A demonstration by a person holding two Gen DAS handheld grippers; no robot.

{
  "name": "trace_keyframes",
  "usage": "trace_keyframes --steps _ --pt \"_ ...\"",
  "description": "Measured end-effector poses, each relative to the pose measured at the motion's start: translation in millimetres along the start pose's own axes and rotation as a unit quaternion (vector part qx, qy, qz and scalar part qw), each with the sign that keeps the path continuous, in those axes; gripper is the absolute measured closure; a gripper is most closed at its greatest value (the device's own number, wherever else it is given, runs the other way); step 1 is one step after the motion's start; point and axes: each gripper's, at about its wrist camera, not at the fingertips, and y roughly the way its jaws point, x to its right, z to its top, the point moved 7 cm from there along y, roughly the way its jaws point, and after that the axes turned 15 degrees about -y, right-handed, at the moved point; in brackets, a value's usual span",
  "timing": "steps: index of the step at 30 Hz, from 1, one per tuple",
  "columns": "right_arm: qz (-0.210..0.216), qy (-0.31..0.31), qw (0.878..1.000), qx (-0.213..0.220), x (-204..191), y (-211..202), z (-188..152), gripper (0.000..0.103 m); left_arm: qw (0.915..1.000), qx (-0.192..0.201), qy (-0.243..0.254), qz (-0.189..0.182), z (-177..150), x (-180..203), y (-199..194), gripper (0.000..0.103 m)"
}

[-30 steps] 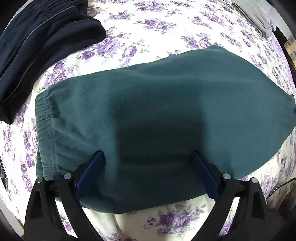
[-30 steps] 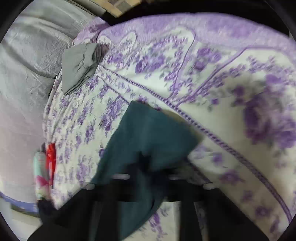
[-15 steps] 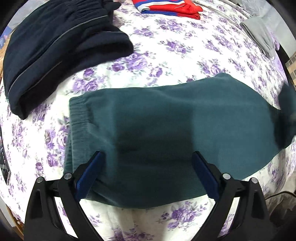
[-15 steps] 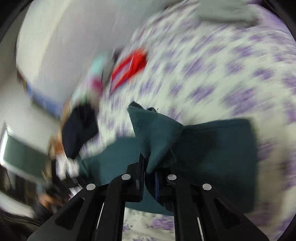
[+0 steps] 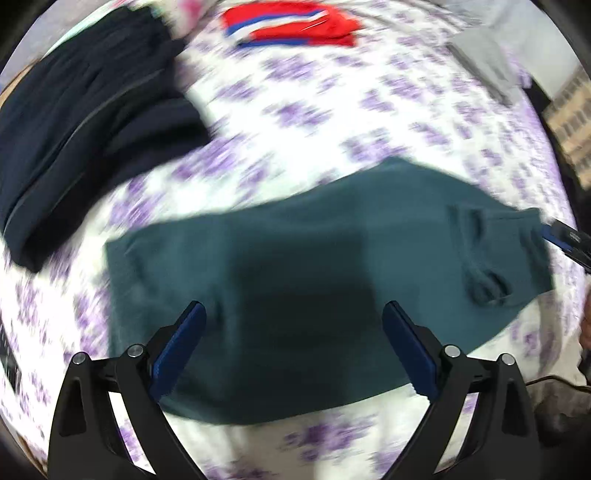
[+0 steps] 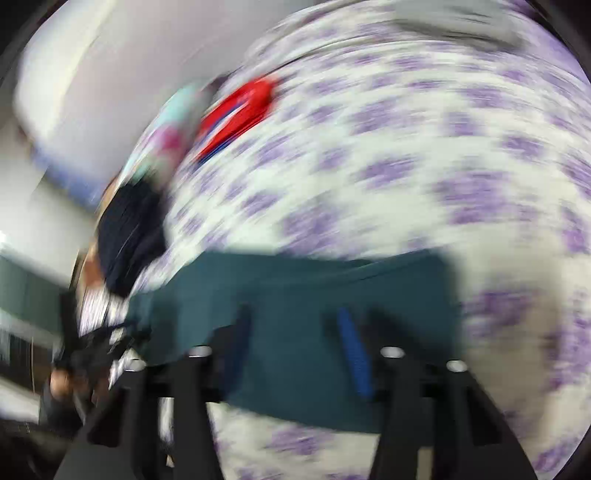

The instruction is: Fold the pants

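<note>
The teal pants (image 5: 295,266) lie folded across the purple-flowered bedspread (image 5: 332,122), with the doubled-over leg end rumpled at the right. My left gripper (image 5: 293,310) hovers above the near half of the pants, open wide with nothing between its pads. In the blurred right wrist view the pants (image 6: 303,288) lie flat below my right gripper (image 6: 293,328). Its jaws are opening and no cloth is pinched between its fingers (image 6: 351,347). The tip of the right gripper (image 5: 565,240) shows at the pants' right end in the left wrist view.
A dark navy garment (image 5: 85,122) lies at the far left, a folded red, white and blue one (image 5: 295,26) at the back, a grey one (image 5: 480,59) at the back right. A black cable (image 5: 554,380) runs near the right edge.
My right gripper swung the teal leg end over onto the pants, then its jaws parted and the cloth dropped flat. My left gripper rose, staying open.
</note>
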Motion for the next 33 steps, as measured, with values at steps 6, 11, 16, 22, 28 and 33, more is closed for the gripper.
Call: trace_keyframes --steps 6,11,16,22,28,33 --pt "-0.028 0.042 0.999 0.022 48.8 -1.6 1.6 0.077 0.9957 0.005 0.068 -0.063 9.4 92.0 -4.2 0.010" --pt "-0.056 0.047 0.997 -0.003 62.8 26.0 -1.2 0.093 0.9897 -0.022 0.129 -0.059 -0.2 158.1 36.5 0.010" --pt "-0.061 0.064 0.996 0.003 72.0 15.2 -10.5 0.097 0.9917 -0.060 0.113 0.014 -13.0 143.1 74.7 0.007" --pt "-0.030 0.016 0.999 -0.038 44.3 1.4 -51.1 0.074 0.9950 -0.066 0.075 0.006 -16.9 127.1 71.9 0.008" --pt "-0.016 0.062 0.997 -0.032 56.4 -2.6 -61.5 0.074 0.9963 -0.031 0.079 -0.012 -18.0 124.0 46.4 0.007" --pt "-0.034 0.033 0.999 -0.003 38.7 -21.4 -39.7 0.041 0.9987 0.011 0.023 -0.043 -14.9 68.4 -4.1 0.007"
